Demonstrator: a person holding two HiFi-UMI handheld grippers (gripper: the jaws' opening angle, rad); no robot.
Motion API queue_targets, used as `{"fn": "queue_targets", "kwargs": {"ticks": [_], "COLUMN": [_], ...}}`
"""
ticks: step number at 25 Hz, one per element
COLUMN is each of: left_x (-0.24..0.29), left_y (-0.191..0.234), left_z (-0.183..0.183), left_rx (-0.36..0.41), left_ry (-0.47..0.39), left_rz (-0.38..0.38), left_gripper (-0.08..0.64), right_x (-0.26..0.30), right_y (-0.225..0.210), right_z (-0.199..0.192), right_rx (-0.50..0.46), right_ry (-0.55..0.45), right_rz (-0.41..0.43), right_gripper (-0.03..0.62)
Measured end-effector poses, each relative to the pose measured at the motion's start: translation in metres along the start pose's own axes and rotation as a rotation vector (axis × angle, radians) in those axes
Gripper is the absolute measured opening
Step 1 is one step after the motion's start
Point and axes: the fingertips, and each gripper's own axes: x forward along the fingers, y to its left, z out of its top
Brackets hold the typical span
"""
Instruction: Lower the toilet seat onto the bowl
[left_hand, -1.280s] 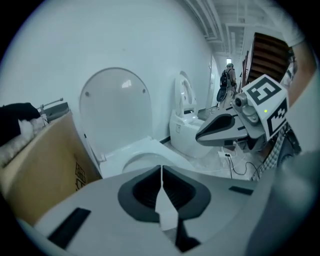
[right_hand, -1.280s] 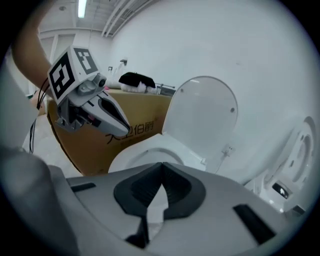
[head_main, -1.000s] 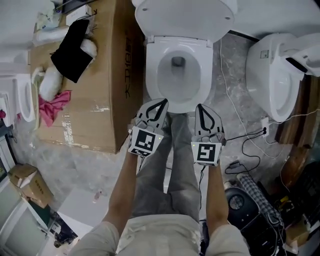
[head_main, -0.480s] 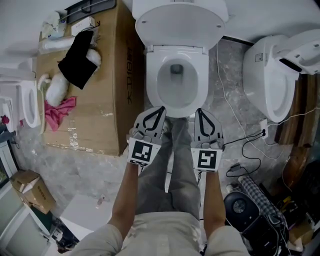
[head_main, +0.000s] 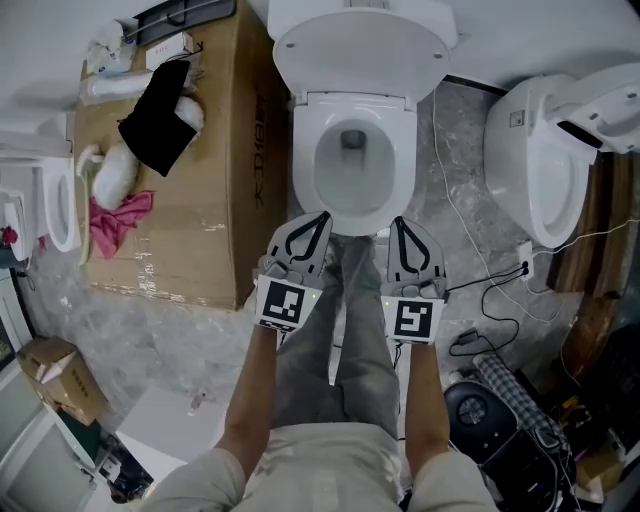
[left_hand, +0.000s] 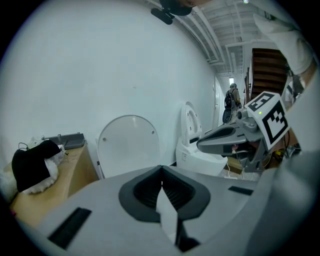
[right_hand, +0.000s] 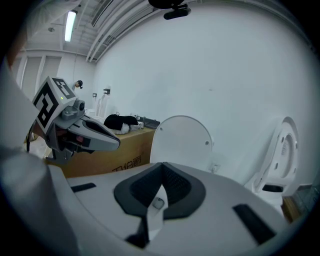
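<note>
A white toilet bowl (head_main: 355, 165) stands straight ahead, its round lid (head_main: 360, 45) raised against the wall. I cannot tell if the seat ring is up with it. Both gripper views show the upright lid (left_hand: 129, 145) (right_hand: 182, 140) ahead. My left gripper (head_main: 321, 215) and right gripper (head_main: 397, 220) hover side by side just short of the bowl's front rim, touching nothing. Both are shut with nothing in them, as the closed jaws of the left gripper (left_hand: 161, 174) and right gripper (right_hand: 162, 172) show.
A large cardboard box (head_main: 215, 190) stands left of the toilet with a black cloth (head_main: 155, 110) and a pink cloth (head_main: 118, 220) on it. A second toilet (head_main: 535, 170) stands at the right. Cables (head_main: 490, 290) trail over the floor. The person's legs (head_main: 340, 340) are below the grippers.
The head view has shifted slightly, so more of the raised lid shows. Both grippers stay shut at the bowl's front edge.
</note>
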Motion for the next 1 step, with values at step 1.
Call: {"fn": "queue_targets", "kwargs": {"ticks": [1], "left_x": [0.0003], "left_y": [-0.0003], "left_z": [0.0001], "left_rx": [-0.001], "left_ry": [-0.001], "left_rz": [0.001], "left_gripper": [0.012], "right_x": [0.0001], "right_y": [-0.0007], "right_z": [0.0002], "right_rx": [-0.001], "right_ry": [-0.001], "right_rz": [0.0], "right_gripper": [0.005]}}
